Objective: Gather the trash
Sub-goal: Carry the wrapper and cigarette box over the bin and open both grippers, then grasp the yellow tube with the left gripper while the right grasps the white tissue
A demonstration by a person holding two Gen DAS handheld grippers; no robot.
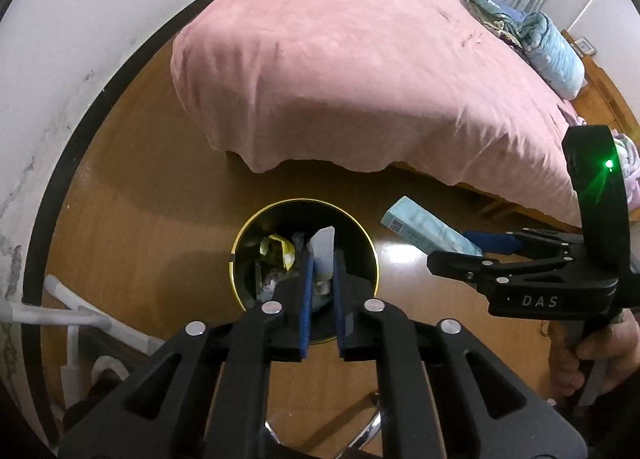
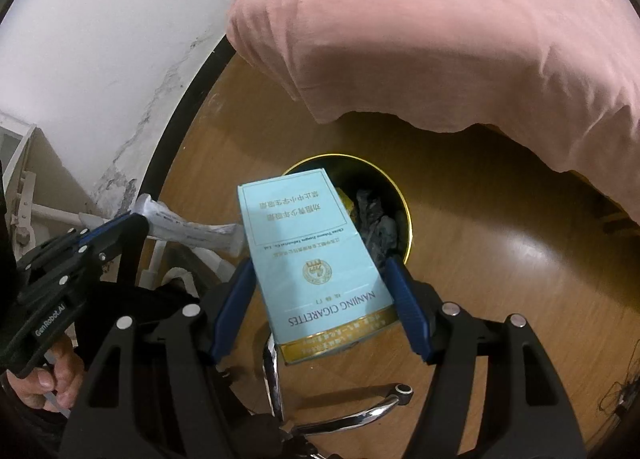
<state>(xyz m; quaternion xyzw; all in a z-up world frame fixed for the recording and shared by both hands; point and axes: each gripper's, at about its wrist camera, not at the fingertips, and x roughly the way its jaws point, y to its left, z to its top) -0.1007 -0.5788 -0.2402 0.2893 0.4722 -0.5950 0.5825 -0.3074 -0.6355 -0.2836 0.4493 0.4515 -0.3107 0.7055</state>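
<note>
Two grippers are hanging over one bin, each carrying a piece of trash.

On the left, the left gripper (image 1: 320, 259) is pointing down into the round black bin (image 1: 240, 235) on the wooden floor (image 1: 160, 179); a thin white wrapper (image 1: 324, 247) is sitting between its narrow blue pads, but whether they are pressing it or letting go I cannot tell. To the right, the right gripper (image 2: 320, 287) is clamping a pale blue cigarette box (image 2: 304, 243) by its long sides, the box's far end reaching over the bin's near rim. The bin is already holding crumpled scraps, one yellow (image 1: 276, 251) and some grey. The step in hand looks like the drop. Next, the wrapper needs freeing, then the box needs carrying further over the opening before its pads are spreading.
</note>
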